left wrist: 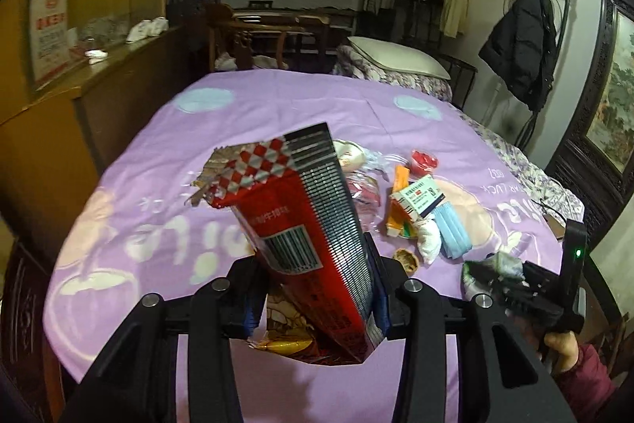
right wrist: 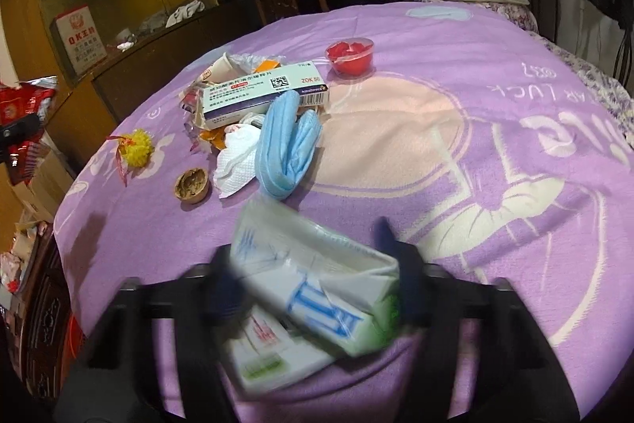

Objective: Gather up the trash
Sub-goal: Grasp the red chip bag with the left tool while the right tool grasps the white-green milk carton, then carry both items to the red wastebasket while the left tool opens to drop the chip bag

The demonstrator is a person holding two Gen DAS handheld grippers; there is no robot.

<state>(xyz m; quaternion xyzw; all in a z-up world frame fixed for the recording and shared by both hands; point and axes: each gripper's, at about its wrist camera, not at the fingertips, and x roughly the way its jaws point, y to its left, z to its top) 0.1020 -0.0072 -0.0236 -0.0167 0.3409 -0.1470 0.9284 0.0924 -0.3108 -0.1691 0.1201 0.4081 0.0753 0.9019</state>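
My left gripper (left wrist: 317, 288) is clamped on a red snack bag (left wrist: 305, 224), frame centre, tilted. My right gripper (right wrist: 313, 288) pinches a crumpled white-green wrapper (right wrist: 317, 276) (blurred), lower centre. Remaining trash sits upper left on the purple bedspread (right wrist: 436, 165): medicine box (right wrist: 265, 94), blue mask (right wrist: 287, 141), walnut shell (right wrist: 192, 185), red cup (right wrist: 350, 56).

Purple-sheeted bed (left wrist: 277, 113), wooden sideboard (left wrist: 99, 106)
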